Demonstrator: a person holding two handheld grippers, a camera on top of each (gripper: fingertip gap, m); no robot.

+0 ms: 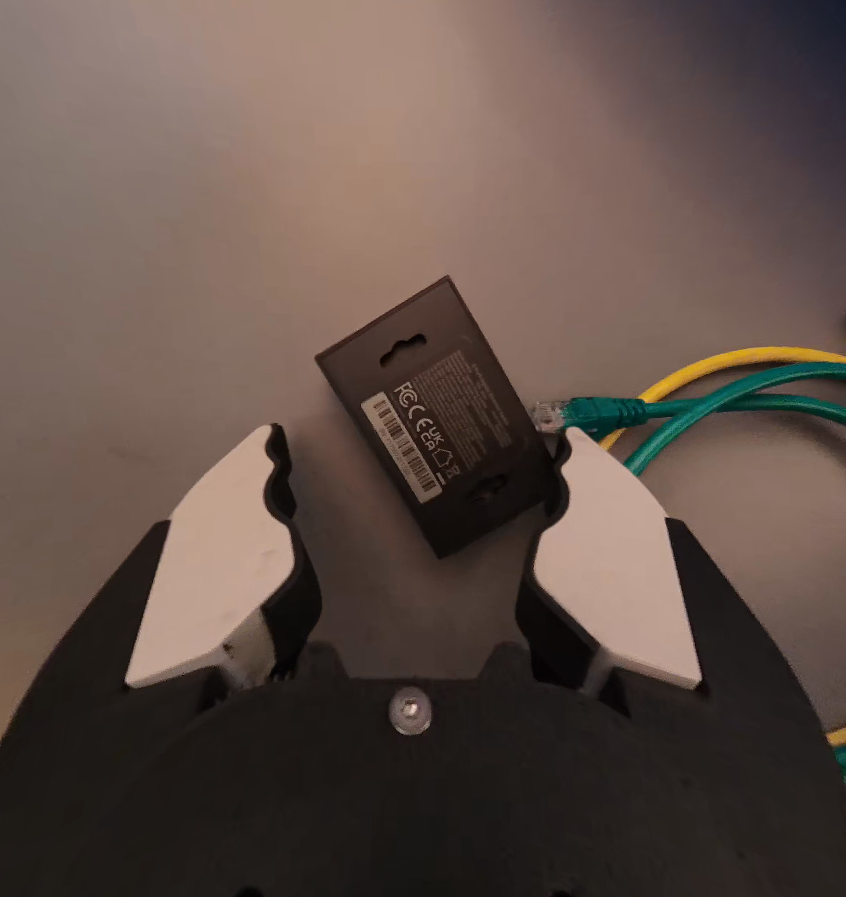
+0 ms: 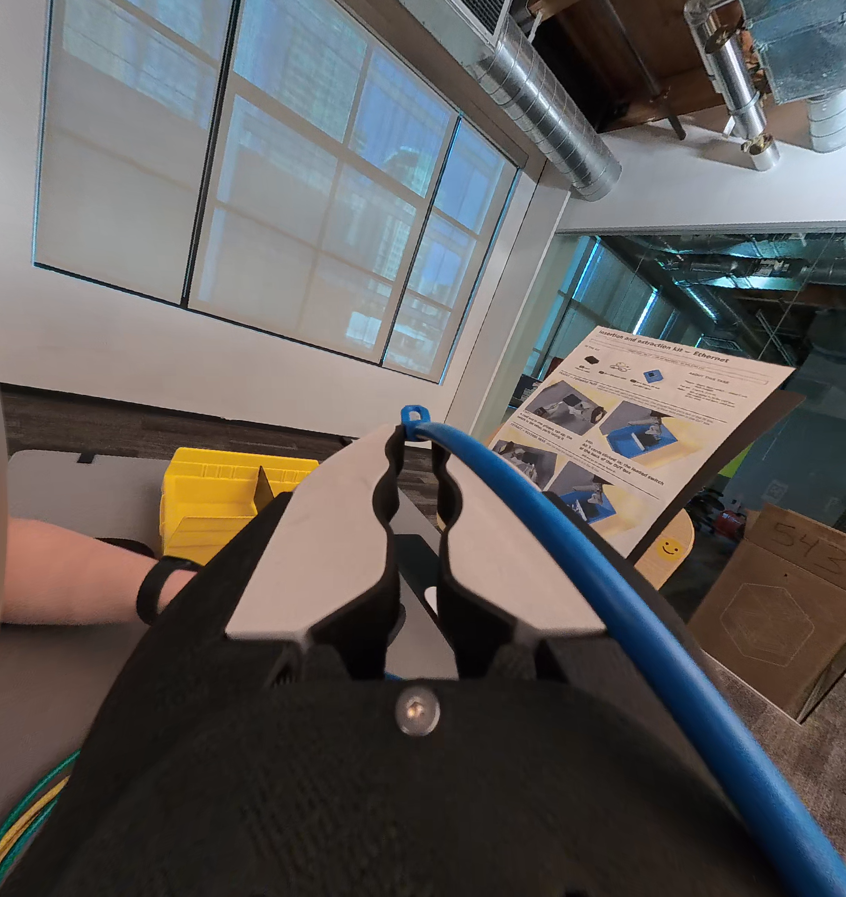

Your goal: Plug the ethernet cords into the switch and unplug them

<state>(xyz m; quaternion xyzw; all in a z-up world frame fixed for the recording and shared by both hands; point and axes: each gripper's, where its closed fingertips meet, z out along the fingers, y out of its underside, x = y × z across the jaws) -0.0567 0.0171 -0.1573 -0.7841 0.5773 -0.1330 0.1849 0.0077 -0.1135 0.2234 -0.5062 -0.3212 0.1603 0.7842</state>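
In the left wrist view a small black switch (image 1: 435, 422) lies label side up on the grey table, tilted. My left gripper (image 1: 418, 432) is open above it, its fingers on either side of the switch's near end. A green ethernet cord (image 1: 600, 410) lies with its clear plug just right of the switch, crossing a yellow cord (image 1: 732, 364). In the right wrist view my right gripper (image 2: 417, 434) is shut on a blue ethernet cord (image 2: 581, 548) near its plug end, raised and pointing up at the room. The cord trails back over the right finger.
A yellow bin (image 2: 217, 500) stands on the table beyond a person's forearm (image 2: 66, 573). A printed instruction sheet (image 2: 630, 432) leans on a stand at the right. A cardboard box (image 2: 790, 611) sits on the floor. Green and yellow cords (image 2: 18, 820) show at lower left. The grippers' ends are close to 40 cm from one another.
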